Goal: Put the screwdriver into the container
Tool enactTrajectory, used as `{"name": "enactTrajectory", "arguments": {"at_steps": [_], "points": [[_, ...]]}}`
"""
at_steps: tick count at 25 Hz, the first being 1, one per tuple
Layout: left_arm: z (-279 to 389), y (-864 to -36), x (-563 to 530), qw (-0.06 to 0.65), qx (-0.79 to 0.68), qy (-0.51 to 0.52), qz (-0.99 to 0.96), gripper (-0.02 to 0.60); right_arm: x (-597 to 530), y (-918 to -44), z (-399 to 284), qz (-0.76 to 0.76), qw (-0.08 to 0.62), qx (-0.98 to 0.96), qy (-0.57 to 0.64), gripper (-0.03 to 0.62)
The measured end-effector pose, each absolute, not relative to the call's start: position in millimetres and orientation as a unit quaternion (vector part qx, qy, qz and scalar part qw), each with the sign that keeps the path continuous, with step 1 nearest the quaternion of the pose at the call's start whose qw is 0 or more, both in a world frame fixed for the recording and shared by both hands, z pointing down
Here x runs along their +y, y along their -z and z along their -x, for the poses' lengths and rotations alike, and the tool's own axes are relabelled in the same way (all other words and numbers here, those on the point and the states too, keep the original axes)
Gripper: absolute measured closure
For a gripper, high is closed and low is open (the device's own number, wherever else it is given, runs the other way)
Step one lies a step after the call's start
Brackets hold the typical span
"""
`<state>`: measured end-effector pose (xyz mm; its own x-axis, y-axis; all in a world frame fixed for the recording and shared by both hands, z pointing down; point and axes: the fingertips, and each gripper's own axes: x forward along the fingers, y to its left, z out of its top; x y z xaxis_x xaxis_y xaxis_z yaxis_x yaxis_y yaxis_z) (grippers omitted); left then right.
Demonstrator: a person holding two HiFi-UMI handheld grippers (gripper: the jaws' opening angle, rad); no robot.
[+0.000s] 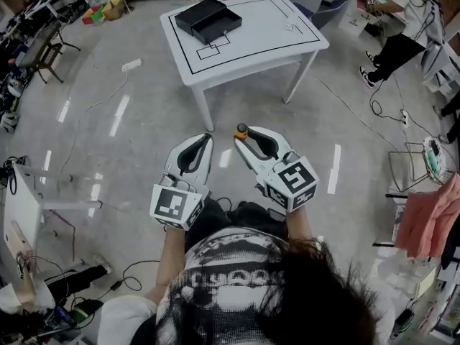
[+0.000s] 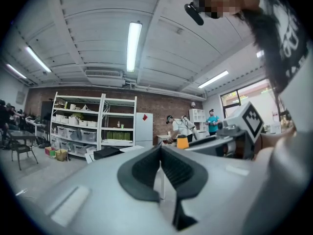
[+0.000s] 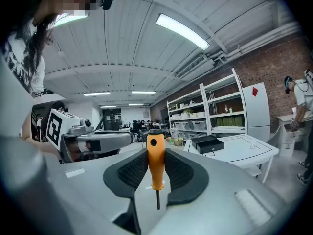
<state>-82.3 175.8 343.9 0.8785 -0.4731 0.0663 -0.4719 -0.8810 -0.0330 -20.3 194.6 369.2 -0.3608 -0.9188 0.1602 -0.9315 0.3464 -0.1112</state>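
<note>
My right gripper (image 1: 243, 134) is shut on the screwdriver, whose orange handle (image 1: 241, 129) sticks up at the jaw tips. In the right gripper view the screwdriver (image 3: 156, 161) stands upright between the ribbed pads of the right gripper (image 3: 156, 153), with its thin metal shaft pointing down. Beside it my left gripper (image 1: 206, 138) is shut with nothing in it; its pads meet at the tips in the left gripper view (image 2: 160, 150). The container, a black box (image 1: 208, 19), rests on the white table (image 1: 277, 34) ahead of me. The box (image 3: 207, 143) also shows in the right gripper view. Both grippers hang over the floor, short of the table.
A person in black trousers (image 1: 394, 49) stands beyond the table at the right. Cables and a power strip (image 1: 131, 65) lie on the floor. A rack with pink cloth (image 1: 425, 218) is at the right, a white bench (image 1: 21, 221) at the left. Shelving (image 2: 88, 126) lines the brick wall.
</note>
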Motion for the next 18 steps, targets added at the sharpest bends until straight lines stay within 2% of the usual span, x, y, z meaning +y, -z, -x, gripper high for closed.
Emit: {"name": "enactTrajectory", "arguments": {"at_steps": [18], "points": [[53.9,-358.7,188.8,0.000,0.258,0.059,0.964,0.581,202.2,-389.6,-13.0,-0.548,0.026,-0.829,-0.109,0.482]]}}
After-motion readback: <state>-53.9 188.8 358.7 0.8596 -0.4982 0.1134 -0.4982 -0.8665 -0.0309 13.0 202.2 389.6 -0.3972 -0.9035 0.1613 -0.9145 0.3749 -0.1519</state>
